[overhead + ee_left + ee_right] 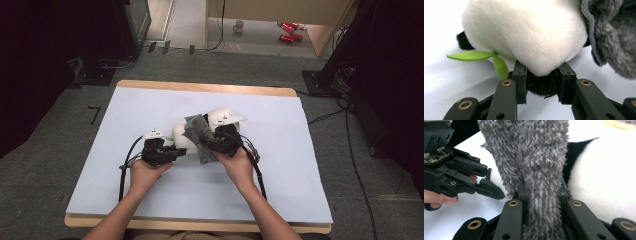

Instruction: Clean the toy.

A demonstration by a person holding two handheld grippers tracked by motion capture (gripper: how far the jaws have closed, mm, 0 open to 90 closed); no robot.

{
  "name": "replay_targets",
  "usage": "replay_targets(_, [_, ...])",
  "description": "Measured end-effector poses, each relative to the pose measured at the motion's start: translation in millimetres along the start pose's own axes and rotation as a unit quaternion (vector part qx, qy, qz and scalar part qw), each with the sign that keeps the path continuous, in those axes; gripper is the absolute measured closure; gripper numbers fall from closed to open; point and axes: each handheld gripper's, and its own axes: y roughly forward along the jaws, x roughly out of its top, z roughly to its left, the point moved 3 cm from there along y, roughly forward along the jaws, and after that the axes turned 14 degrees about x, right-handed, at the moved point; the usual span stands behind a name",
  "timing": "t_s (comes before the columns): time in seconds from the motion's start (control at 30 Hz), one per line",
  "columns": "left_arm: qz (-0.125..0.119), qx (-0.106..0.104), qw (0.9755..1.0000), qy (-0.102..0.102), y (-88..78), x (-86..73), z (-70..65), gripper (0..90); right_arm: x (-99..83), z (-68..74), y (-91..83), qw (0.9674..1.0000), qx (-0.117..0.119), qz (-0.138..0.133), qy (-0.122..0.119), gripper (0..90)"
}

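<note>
Even light, perhaps slightly soft focus

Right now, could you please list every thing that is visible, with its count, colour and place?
plush toy: one, white with black parts and a green leaf, middle of the table.
fuzzy cloth: one, grey, draped over the plush toy.
table: one, pale blue sheet on a wooden top.
mug: one, white, on the floor beyond the table.
red items: two, on the floor near the mug; too small to identify.
left gripper: one, black, closed on a black part of the plush toy.
right gripper: one, black, closed on the fuzzy cloth.
</note>
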Motion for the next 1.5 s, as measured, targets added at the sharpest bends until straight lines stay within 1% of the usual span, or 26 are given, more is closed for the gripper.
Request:
replay_targets(0.03, [0.0, 0.0, 1.0, 0.001, 0.0, 0.5, 0.1, 66.8, 0.2, -0.9, -1.6, 1.0, -0.002, 0.001, 0.001, 76.0])
replay_targets(0.07, [0.001, -0.001, 1.0, -0.001, 0.1, 1.2, 1.0, 66.8, 0.5, -1.3, -3.1, 1.0, -0.007, 0.003, -0.004, 76.2])
replay_targets(0.17, [0.001, 0.002, 1.0, 0.005, -0.6, 4.2, 4.1, 66.7, 1.6, -2.1, -7.6, 0.9998, -0.015, 0.006, -0.011, 76.4])
replay_targets(0.23, [0.0, 0.004, 1.0, 0.008, -1.1, 6.8, 5.4, 66.7, 1.7, -2.8, -11.8, 0.9998, -0.02, 0.005, -0.006, 76.5])
replay_targets(0.27, [0.0, 0.005, 0.9999, 0.01, -1.2, 8.0, 6.6, 66.7, 2.0, -3.9, -14.2, 0.9997, -0.021, 0.003, -0.008, 76.5])
replay_targets(0.4, [0.005, 0.007, 0.9999, 0.006, 1.7, 9.2, 11.7, 66.7, 3.0, -8.4, -28.0, 0.9994, -0.033, -0.01, 0.005, 76.4])
replay_targets(0.5, [0.007, 0.007, 1.0, 0.001, 2.9, 10.3, 14.0, 66.7, 3.2, -15.2, -40.7, 0.9986, -0.045, -0.025, 0.015, 76.3])
replay_targets(0.53, [0.007, 0.009, 0.9999, 0.004, 3.2, 10.8, 13.9, 66.7, 2.9, -17.5, -43.6, 0.9984, -0.047, -0.028, 0.016, 76.1])
replay_targets(0.57, [0.007, 0.01, 0.9999, 0.008, 3.5, 11.0, 13.5, 66.7, 2.0, -21.1, -48.2, 0.9978, -0.052, -0.033, 0.024, 76.0])
replay_targets(0.63, [0.009, 0.014, 0.9998, 0.014, 4.0, 11.8, 12.3, 66.7, 0.2, -27.0, -53.7, 0.9971, -0.058, -0.038, 0.032, 75.7])
replay_targets(0.77, [0.012, 0.014, 0.9998, 0.012, 4.7, 12.6, 13.7, 66.7, -4.9, -40.2, -65.4, 0.9946, -0.07, -0.052, 0.056, 75.2])
replay_targets(0.9, [0.012, 0.013, 0.9998, 0.01, 5.4, 11.8, 13.9, 66.7, -8.4, -48.1, -71.6, 0.993, -0.082, -0.055, 0.066, 75.2])
replay_targets(0.97, [0.012, 0.013, 0.9998, 0.007, 5.3, 11.4, 14.8, 66.7, -7.9, -49.4, -75.3, 0.9917, -0.09, -0.058, 0.07, 75.2])
replay_targets(1.0, [0.011, 0.012, 0.9998, 0.005, 5.1, 11.3, 16.0, 66.7, -7.1, -48.7, -76.8, 0.9915, -0.09, -0.059, 0.073, 75.3])
replay_targets(1.03, [0.012, 0.011, 0.9999, 0.003, 4.9, 11.4, 16.7, 66.6, -4.7, -46.3, -78.8, 0.9917, -0.083, -0.064, 0.074, 75.3])
replay_targets(1.07, [0.012, 0.008, 0.9999, -0.004, 4.7, 11.9, 17.1, 66.6, -2.7, -43.8, -79.6, 0.9921, -0.078, -0.068, 0.071, 75.4])
replay_targets(1.1, [0.011, 0.009, 0.9999, -0.006, 4.4, 12.2, 17.2, 66.7, 1.2, -38.5, -80.3, 0.9927, -0.068, -0.073, 0.067, 75.4])
replay_targets(1.13, [0.011, 0.01, 0.9999, -0.004, 3.9, 12.5, 16.0, 66.7, 3.8, -34.8, -80.1, 0.993, -0.062, -0.077, 0.065, 75.4])
replay_targets(1.17, [0.01, 0.011, 0.9999, 0.0, 3.6, 12.5, 14.8, 66.7, 8.2, -28.2, -78.8, 0.9936, -0.051, -0.082, 0.059, 75.4])
replay_targets(1.23, [0.007, 0.012, 0.9999, 0.007, 2.2, 12.4, 9.8, 66.8, 13.2, -19.0, -74.6, 0.9946, -0.038, -0.083, 0.05, 75.4])
replay_targets(1.3, [0.004, 0.012, 0.9998, 0.015, 0.1, 11.9, 2.8, 66.7, 16.7, -9.2, -66.9, 0.9957, -0.022, -0.079, 0.044, 75.4])
replay_targets(1.37, [-0.001, 0.012, 0.9997, 0.022, -1.3, 11.5, -2.0, 66.7, 18.5, 0.1, -55.7, 0.9968, -0.004, -0.069, 0.04, 75.4])
replay_targets(1.5, [-0.01, 0.012, 0.9997, 0.016, -2.5, 11.7, -6.7, 66.6, 18.7, 12.1, -33.2, 0.9982, 0.017, -0.047, 0.032, 75.3])
